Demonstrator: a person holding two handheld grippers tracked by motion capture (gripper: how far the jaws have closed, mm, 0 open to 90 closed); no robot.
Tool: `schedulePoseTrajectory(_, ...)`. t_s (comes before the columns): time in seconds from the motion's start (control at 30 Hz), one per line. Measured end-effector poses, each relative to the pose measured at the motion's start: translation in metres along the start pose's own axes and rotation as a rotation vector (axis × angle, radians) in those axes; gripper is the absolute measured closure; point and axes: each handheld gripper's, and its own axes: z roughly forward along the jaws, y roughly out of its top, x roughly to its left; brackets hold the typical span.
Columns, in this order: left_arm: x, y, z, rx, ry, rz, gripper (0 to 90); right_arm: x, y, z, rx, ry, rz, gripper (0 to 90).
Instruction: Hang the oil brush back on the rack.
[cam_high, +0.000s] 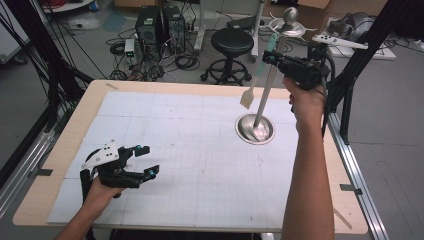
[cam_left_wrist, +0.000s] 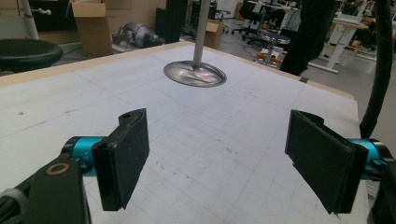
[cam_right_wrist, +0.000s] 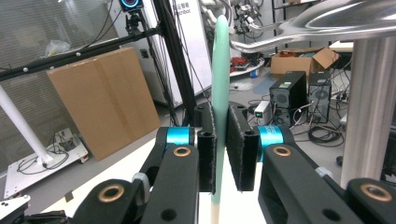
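A spatula (cam_high: 248, 96) with a mint-green handle and a pale blade hangs blade-down above the table's far right. My right gripper (cam_high: 270, 58) is shut on its handle (cam_right_wrist: 220, 60), held high in the air. Just right of it stands a metal stand (cam_high: 263, 95) with a round base (cam_high: 255, 129) and curved hooks (cam_right_wrist: 327, 21) at its top; the spatula's upper end is near those hooks. At the table's front left my left gripper (cam_high: 148, 161) rests low and open, nothing between its pads (cam_left_wrist: 123, 154), facing the stand's base (cam_left_wrist: 194, 73).
The white gridded mat (cam_high: 190, 165) covers the wooden table. Behind the table are a black stool (cam_high: 232, 42), computer towers (cam_high: 160, 25) and floor cables. A black frame post (cam_high: 350, 75) rises at the right edge. A cardboard sheet (cam_right_wrist: 105, 98) leans farther back.
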Motion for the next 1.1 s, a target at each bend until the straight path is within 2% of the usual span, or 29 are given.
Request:
schedulePoseTrajectory(0.23,0.0,0.0,0.0,-0.001,0.0,0.0,22.2,-0.003,-0.001,-0.004,-0.007,-0.015,0.008,82.6)
schedulePoseTrajectory(0.5,0.0,0.0,0.0,0.002,0.002,0.001,22.4,-0.007,-0.004,-0.003,0.005,-0.057,0.022,82.6)
schedulePoseTrajectory(0.6,0.001,-0.001,-0.001,-0.006,0.002,-0.01,22.3,-0.007,-0.007,-0.006,-0.011,-0.076,0.016,81.0)
schedulePoseTrajectory(0.73,0.002,-0.001,-0.002,-0.011,0.008,-0.013,22.3,-0.008,-0.015,-0.013,-0.008,-0.115,0.009,67.6)
schedulePoseTrajectory(0.8,0.002,-0.001,-0.002,-0.016,0.013,-0.014,22.3,-0.008,-0.02,-0.019,0.002,-0.161,-0.003,56.3)
schedulePoseTrajectory(0.93,0.005,-0.003,-0.005,-0.024,0.04,-0.017,22.1,-0.005,-0.033,-0.035,0.002,-0.215,-0.007,42.6)
schedulePoseTrajectory(1.0,0.007,-0.004,-0.007,-0.032,0.053,-0.024,22.1,-0.003,-0.042,-0.044,0.015,-0.229,-0.033,39.3)
schedulePoseTrajectory(1.1,0.01,-0.005,-0.01,-0.037,0.067,-0.034,22.1,0.002,-0.059,-0.056,0.037,-0.26,-0.075,29.6)
